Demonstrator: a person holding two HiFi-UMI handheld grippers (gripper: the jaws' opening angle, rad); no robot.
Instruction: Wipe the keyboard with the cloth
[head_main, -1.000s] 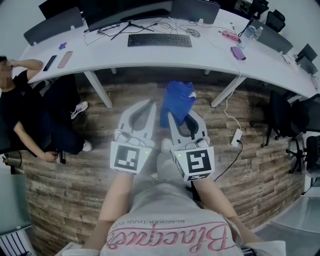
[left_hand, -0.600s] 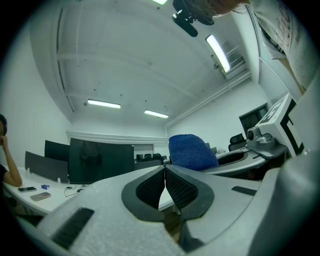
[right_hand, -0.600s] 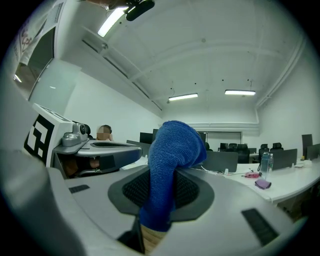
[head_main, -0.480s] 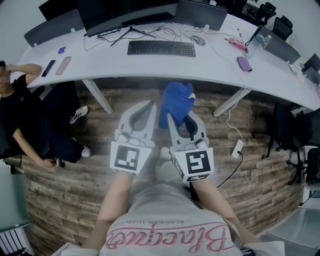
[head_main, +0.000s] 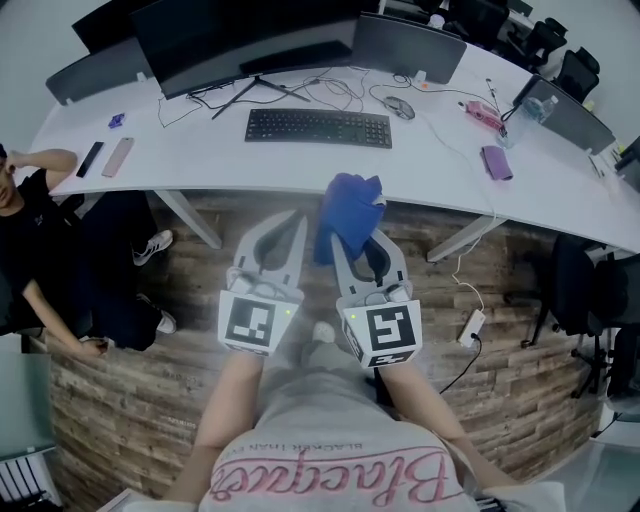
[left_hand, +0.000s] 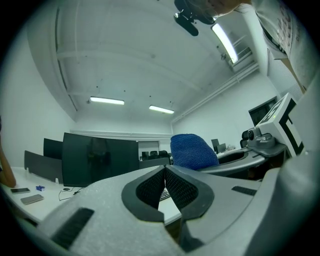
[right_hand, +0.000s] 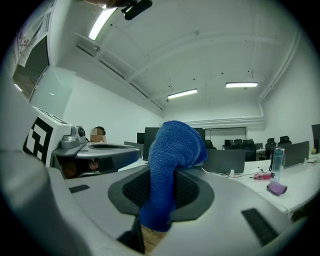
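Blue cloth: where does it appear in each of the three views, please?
Head view: blue cloth at centre, held by the right gripper, in front of the desk.
Left gripper view: blue cloth right of centre, above the jaws.
Right gripper view: blue cloth at centre, pinched between the jaws.
Shared landmark: large dark monitor.

Black keyboard (head_main: 318, 127), blue cloth (head_main: 350, 212) (bunched upright)

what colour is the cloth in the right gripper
Blue; the cloth shows best in the right gripper view.

The keyboard's (head_main: 318, 127) legends are too small to read; the edge crops a seated person (head_main: 40, 230).
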